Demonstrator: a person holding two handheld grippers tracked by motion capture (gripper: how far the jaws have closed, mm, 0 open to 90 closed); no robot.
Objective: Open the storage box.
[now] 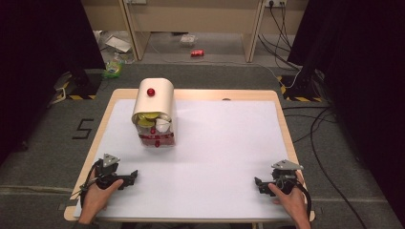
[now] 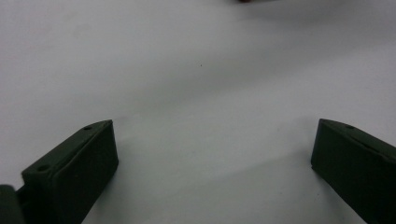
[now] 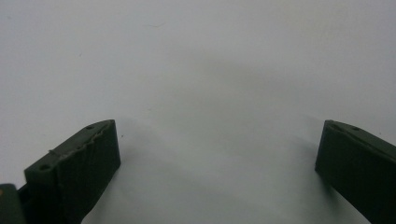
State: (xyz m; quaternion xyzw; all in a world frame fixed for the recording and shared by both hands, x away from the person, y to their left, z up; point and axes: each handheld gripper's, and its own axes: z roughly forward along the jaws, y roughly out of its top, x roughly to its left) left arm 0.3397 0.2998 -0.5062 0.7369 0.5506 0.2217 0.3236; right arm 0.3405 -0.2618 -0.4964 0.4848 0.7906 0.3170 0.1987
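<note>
At table's near edge, left gripper (image 1: 128,179) and right gripper (image 1: 260,185) rest released, jaws wide, nothing held. Cream roll-top box (image 1: 154,112) stands far-left on white mat (image 1: 224,143), well apart, long axis upright, half-raised opening facing the person. Likely step: reach in low, approach the red knob (image 1: 151,92) squarely.

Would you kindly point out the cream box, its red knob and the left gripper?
cream box (image 1: 160,98), high view, on its curved lid.
red knob (image 1: 151,92), high view, its centre.
left gripper (image 2: 212,154), left gripper view, midway between its open jaws.
</note>
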